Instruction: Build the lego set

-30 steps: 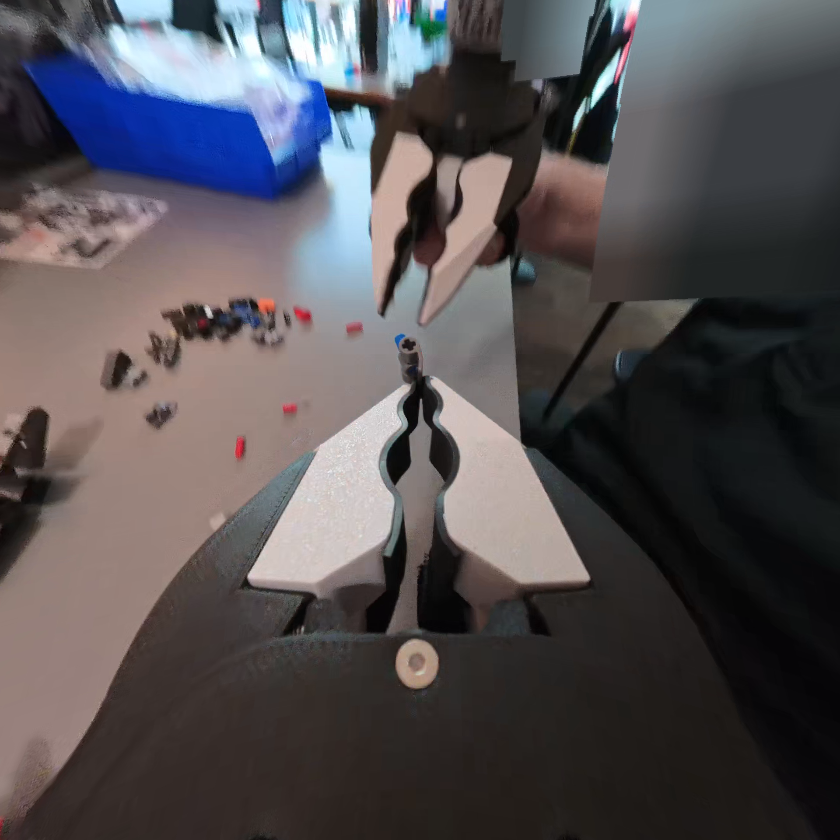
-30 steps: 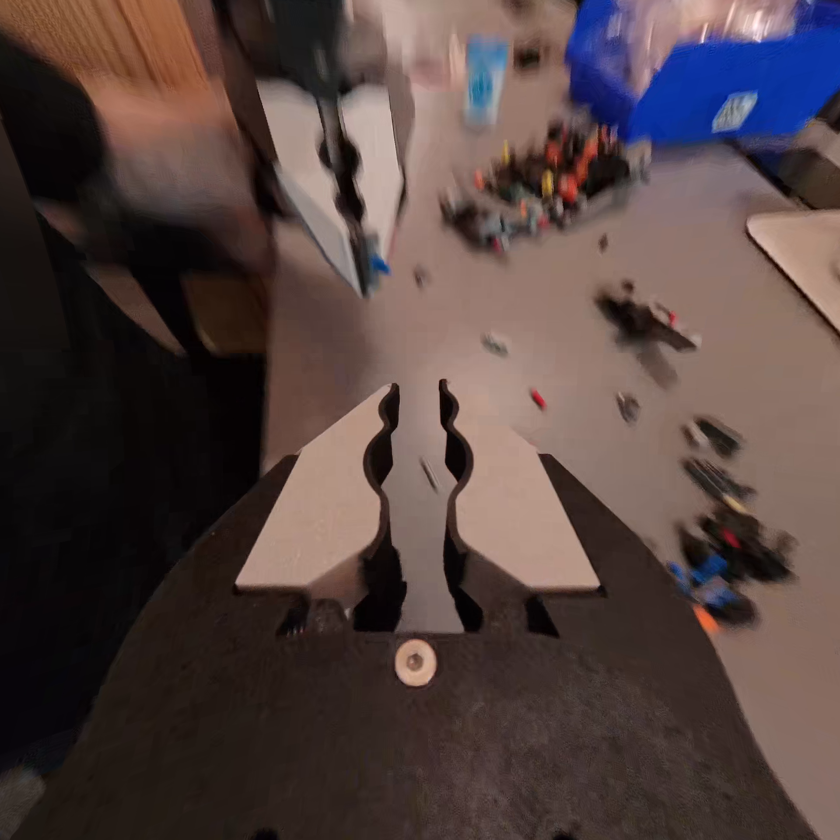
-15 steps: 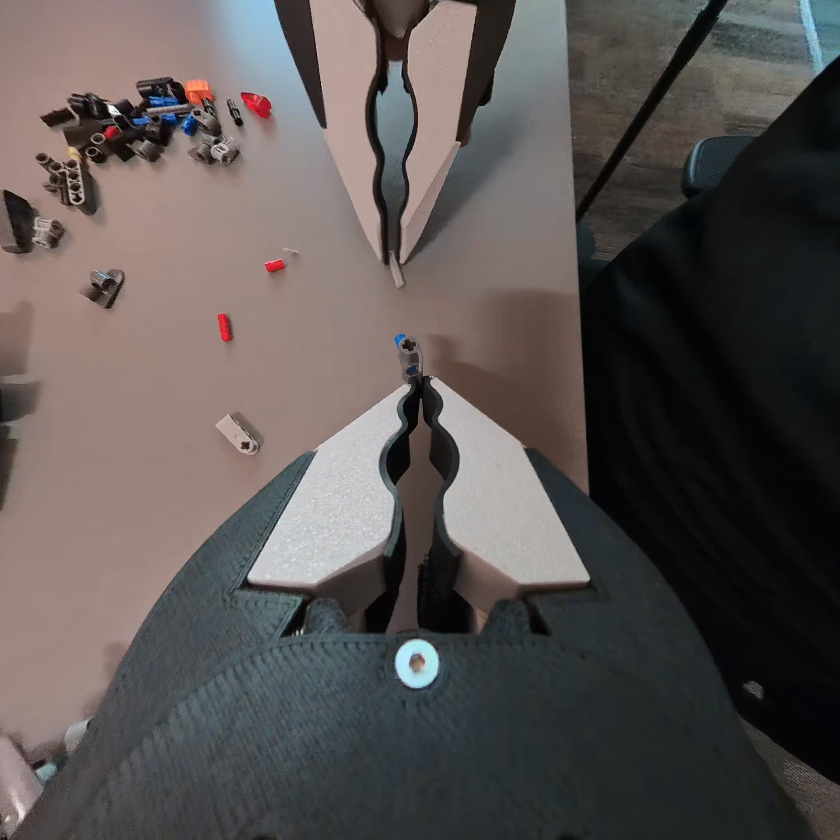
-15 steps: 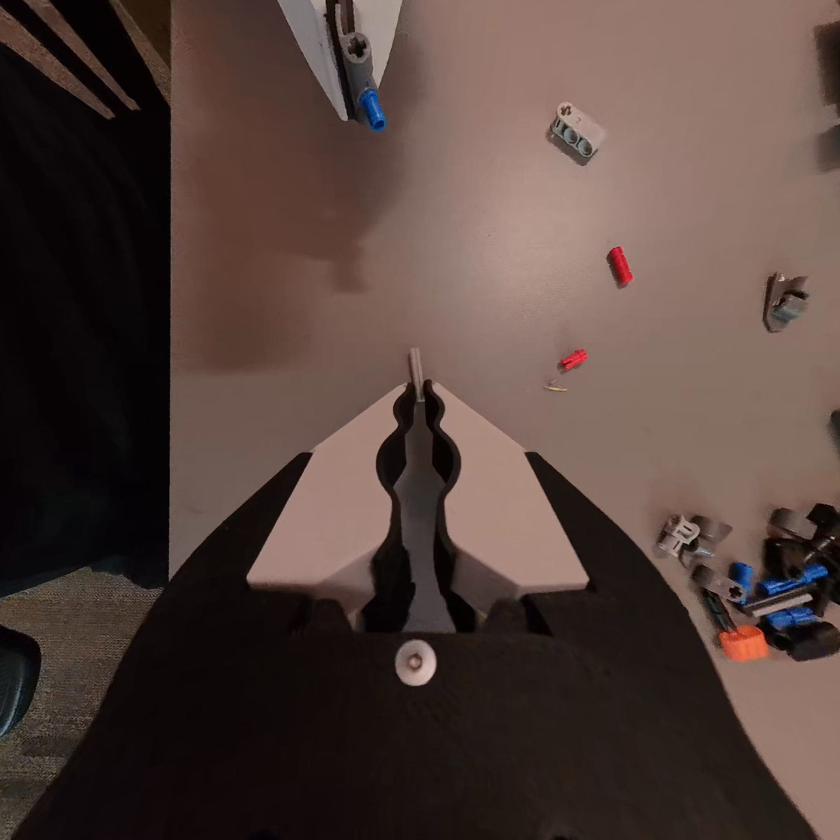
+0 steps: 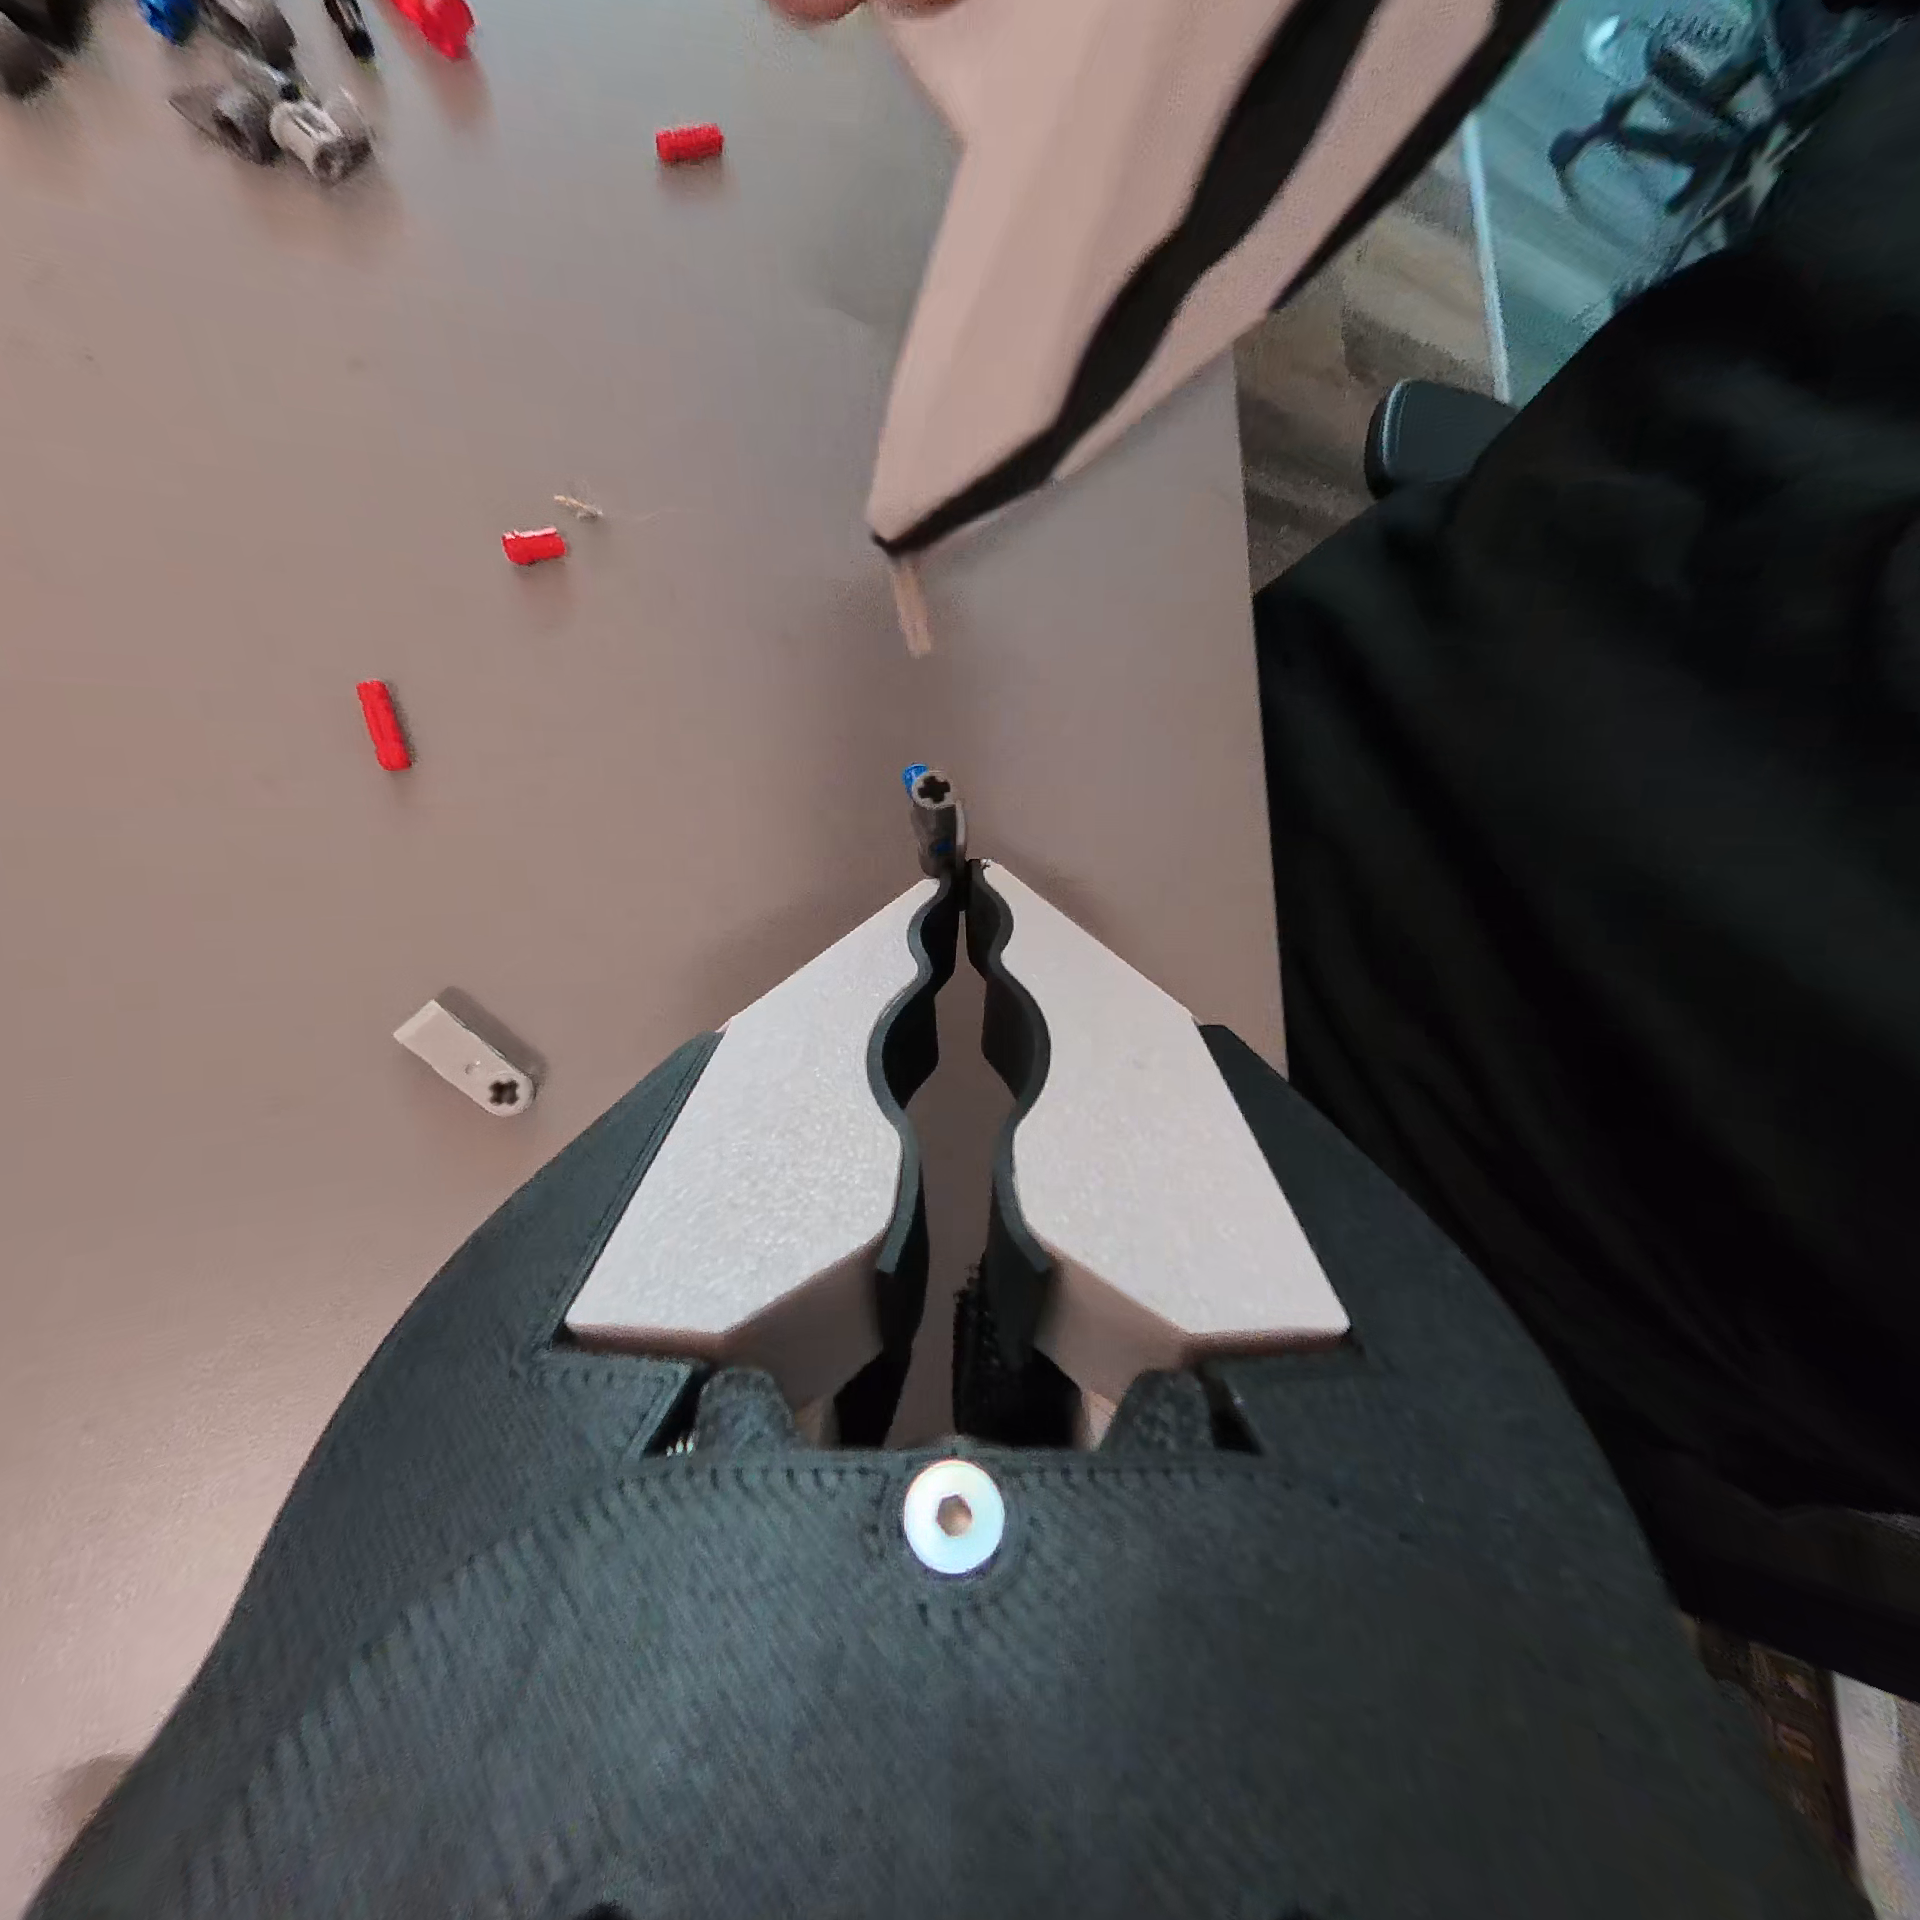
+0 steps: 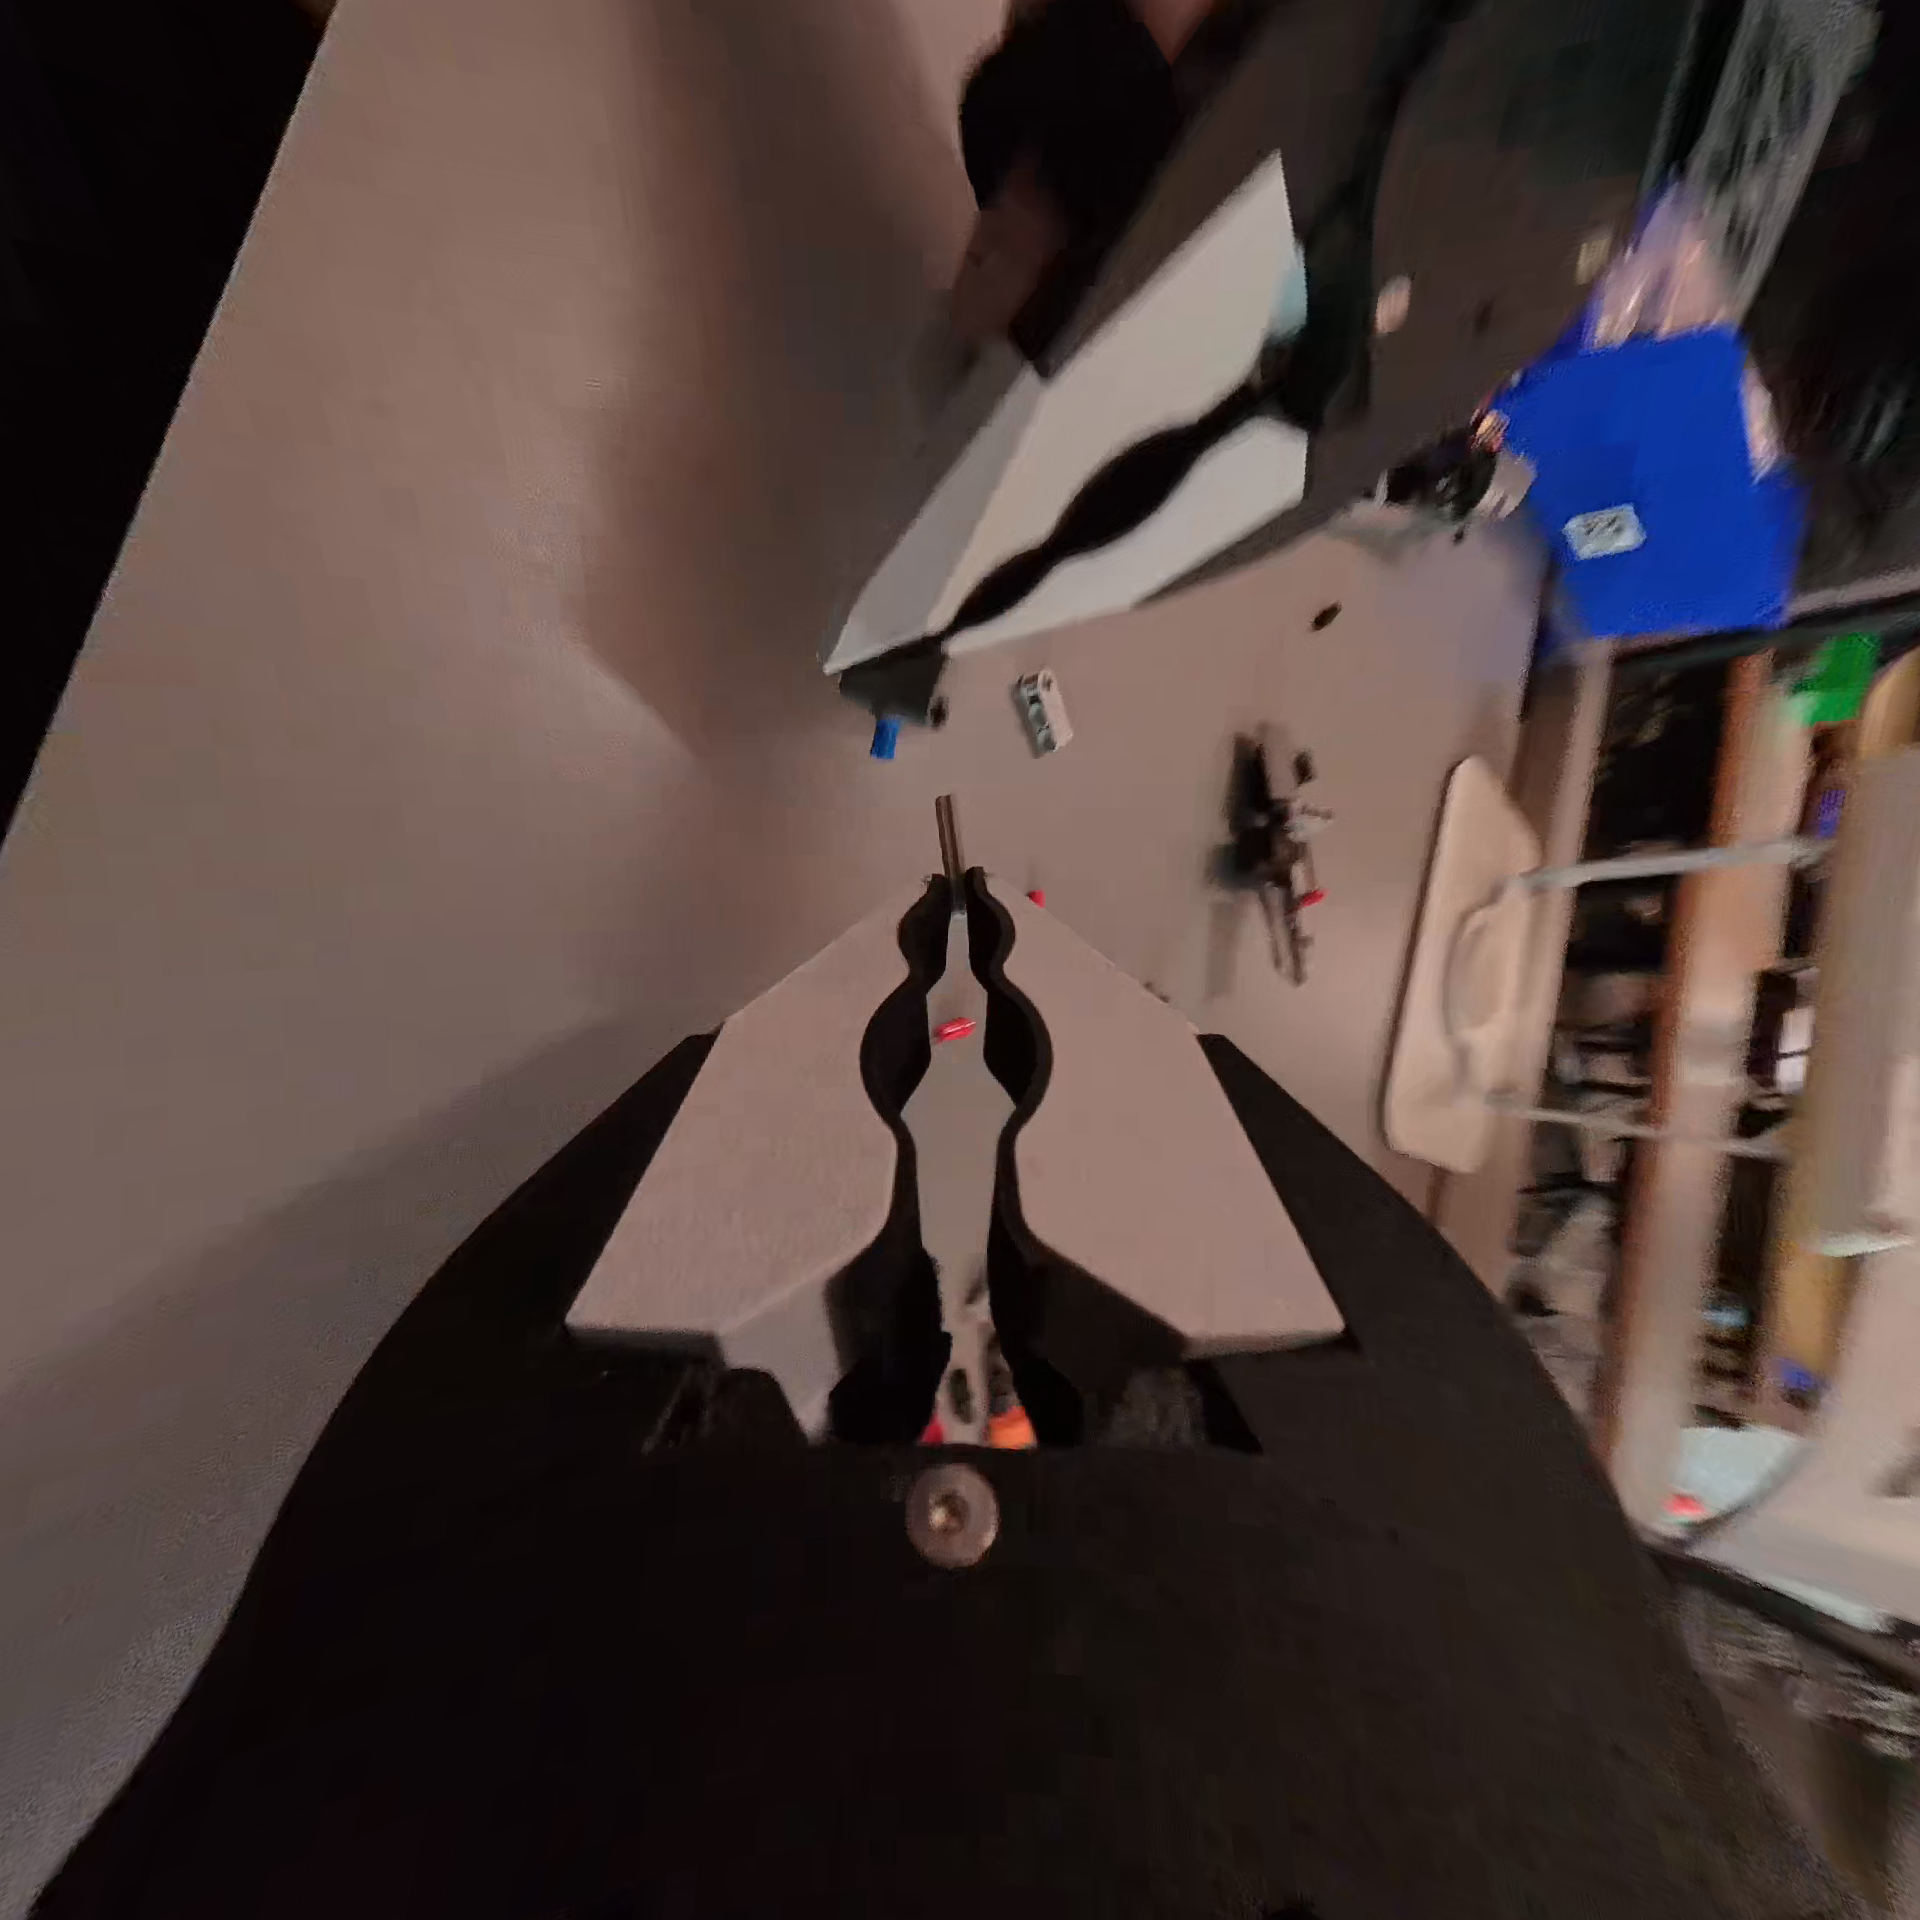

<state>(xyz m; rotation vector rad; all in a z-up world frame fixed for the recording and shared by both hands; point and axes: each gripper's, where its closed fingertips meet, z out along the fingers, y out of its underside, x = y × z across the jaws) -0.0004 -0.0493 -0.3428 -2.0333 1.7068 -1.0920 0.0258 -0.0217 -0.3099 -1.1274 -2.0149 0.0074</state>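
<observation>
My left gripper [image 5: 958, 878] is shut on a small grey connector with a blue pin [image 5: 935, 816], held above the table near its right edge. My right gripper [image 6: 958, 883] is shut on a thin grey axle [image 6: 945, 831] that sticks out past its tips. In the left wrist view the right gripper [image 5: 894, 540] comes in from the upper right, and its axle [image 5: 914, 613] hangs a short way beyond the connector. In the right wrist view the left gripper [image 6: 883, 675] shows with the blue pin [image 6: 885, 738] just above and left of the axle tip. The two parts are apart.
Red pins [image 5: 382, 724] [image 5: 534, 544] [image 5: 688, 142] and a light grey beam [image 5: 473, 1051] lie on the grey table [image 5: 260, 416]. A pile of dark pieces [image 5: 270, 104] is at the far left. A blue bin [image 6: 1652, 488] and a black sub-assembly [image 6: 1273, 831] sit farther off. The table edge [image 5: 1257, 831] is at the right.
The right gripper took hold of the axle a second ago, lifted it and swung in tilted, closer to the connector. The left gripper kept its hold and tipped down toward the table.
</observation>
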